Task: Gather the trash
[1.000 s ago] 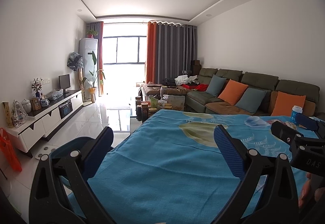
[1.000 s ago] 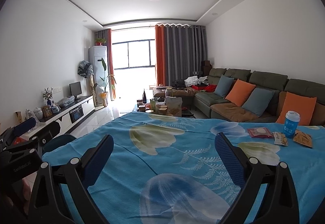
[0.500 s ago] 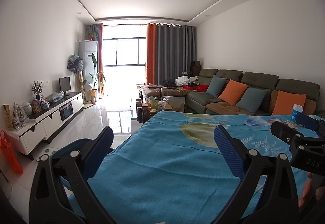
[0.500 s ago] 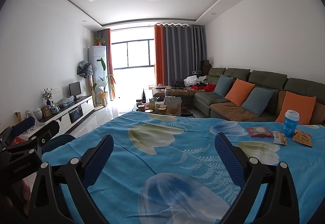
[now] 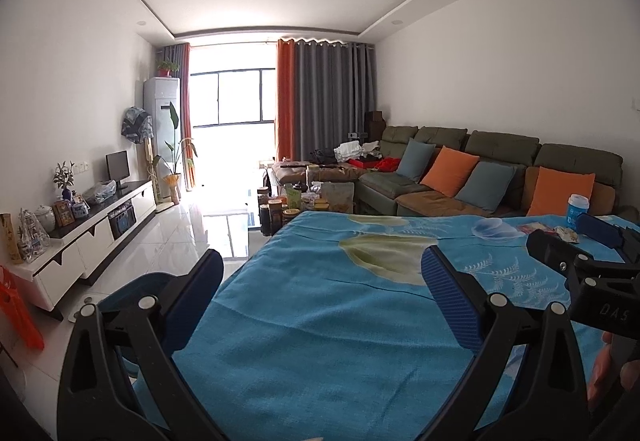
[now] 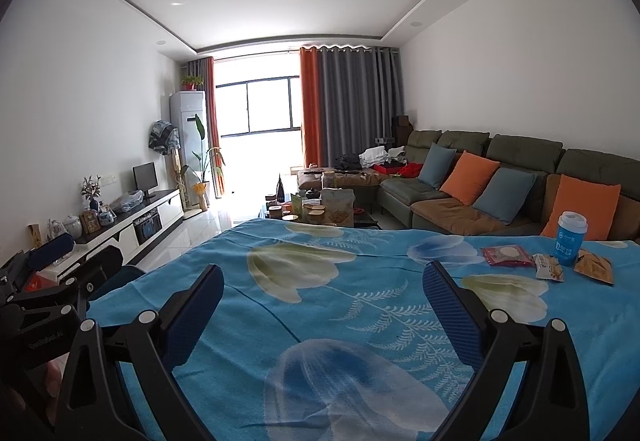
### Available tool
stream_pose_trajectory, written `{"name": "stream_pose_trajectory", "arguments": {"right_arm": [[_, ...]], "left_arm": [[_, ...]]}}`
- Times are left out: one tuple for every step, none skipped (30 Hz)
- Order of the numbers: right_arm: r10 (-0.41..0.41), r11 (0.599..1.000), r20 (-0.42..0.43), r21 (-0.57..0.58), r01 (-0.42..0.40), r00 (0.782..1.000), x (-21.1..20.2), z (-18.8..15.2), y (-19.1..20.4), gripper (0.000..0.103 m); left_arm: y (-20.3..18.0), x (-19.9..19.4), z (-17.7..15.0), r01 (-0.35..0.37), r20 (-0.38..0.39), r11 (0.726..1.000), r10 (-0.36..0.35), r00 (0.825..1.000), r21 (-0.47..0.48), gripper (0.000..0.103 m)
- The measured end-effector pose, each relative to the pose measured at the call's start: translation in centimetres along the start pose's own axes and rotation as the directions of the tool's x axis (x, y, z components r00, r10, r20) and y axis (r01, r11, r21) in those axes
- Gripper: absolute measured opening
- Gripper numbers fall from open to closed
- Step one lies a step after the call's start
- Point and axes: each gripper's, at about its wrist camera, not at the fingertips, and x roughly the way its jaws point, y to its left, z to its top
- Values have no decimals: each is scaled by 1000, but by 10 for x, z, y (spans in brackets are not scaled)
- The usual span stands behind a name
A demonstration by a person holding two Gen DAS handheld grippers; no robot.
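- The left claw (image 5: 320, 273) is being held level above the near left part of the counter (image 5: 320, 321), which is being covered by a blue flowered cloth (image 6: 340, 301); its two fingers are being kept wide apart, and nothing is being gripped or touched between them.
- The right claw (image 6: 320, 281) is being held level beside it, over the cloth's near middle; its two fingers are likewise being kept wide apart, with nothing being held.
- Each claw is being seen at the edge of the other's view: the right one at the right edge of the left wrist view, the left one at the left edge of the right wrist view.
- A bit of a hand (image 5: 608, 373) is being glimpsed low at the right edge of the left wrist view, behind the right claw's body.
- The trash is being left at the far right of the counter, well apart from both claws: one blue cup (image 6: 570, 243) with a white lid standing upright, one red wrapper (image 6: 506, 256) lying flat to its left, one small snack packet (image 6: 550, 268) just beside the cup, and one orange snack packet (image 6: 595, 267) to its right.
- Four things are being counted there in all; whether the packets are touching the cup cannot be told.
- Behind the counter, four cushions are being shown on one green sofa (image 6: 500, 161): two orange, two blue-grey.
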Motion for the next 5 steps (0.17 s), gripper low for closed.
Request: {"name": "stream_pose_trajectory", "arguments": {"right_arm": [[-5, 1000, -5, 5, 5, 1000, 0, 0, -2, 96], [-11, 1000, -11, 9, 11, 1000, -1, 0, -6, 96], [-20, 1000, -17, 13, 20, 1000, -1, -1, -10, 96], [-31, 999, -32, 19, 32, 999, 0, -1, -15, 96], [-39, 999, -54, 28, 41, 998, 1, -1, -22, 96]], "left_arm": [[0, 6, 0, 11, -26, 1000, -11, 1000, -1, 97], [0, 12, 0, 26, -50, 1000, -26, 998, -1, 97], [0, 21, 0, 55, -91, 998, -55, 994, 3, 97], [-1, 32, 0, 67, -134, 998, -66, 989, 6, 97], [-3, 41, -2, 76, -167, 997, -74, 983, 10, 97]]}}
